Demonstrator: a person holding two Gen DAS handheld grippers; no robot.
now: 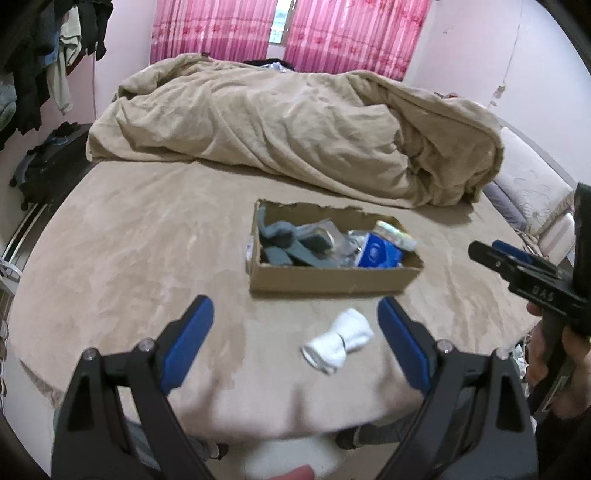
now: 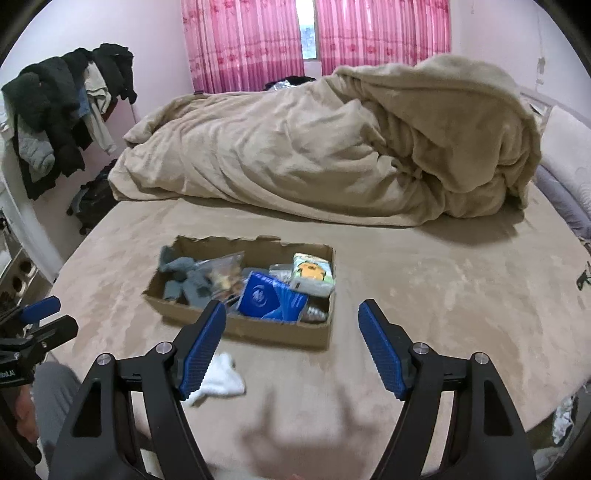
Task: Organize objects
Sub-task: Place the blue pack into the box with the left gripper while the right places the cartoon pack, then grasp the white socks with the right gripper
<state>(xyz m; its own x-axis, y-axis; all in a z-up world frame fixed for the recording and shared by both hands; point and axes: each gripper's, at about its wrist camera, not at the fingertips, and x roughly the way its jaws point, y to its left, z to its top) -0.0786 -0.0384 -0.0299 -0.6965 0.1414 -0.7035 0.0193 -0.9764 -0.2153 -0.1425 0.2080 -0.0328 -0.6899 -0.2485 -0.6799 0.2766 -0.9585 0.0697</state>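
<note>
A rolled white sock lies on the beige bed in front of a cardboard box. The box holds grey socks, a blue packet and a tissue pack. My left gripper is open and empty, hovering above the sock, which lies nearer its right finger. My right gripper is open and empty, over the box's near right corner; the sock shows beside its left finger. The right gripper also shows at the right edge of the left wrist view.
A crumpled beige duvet is heaped across the far half of the bed. Dark clothes hang on a rack at the left, with a suitcase below. Pink curtains cover the far window. A white headboard is at right.
</note>
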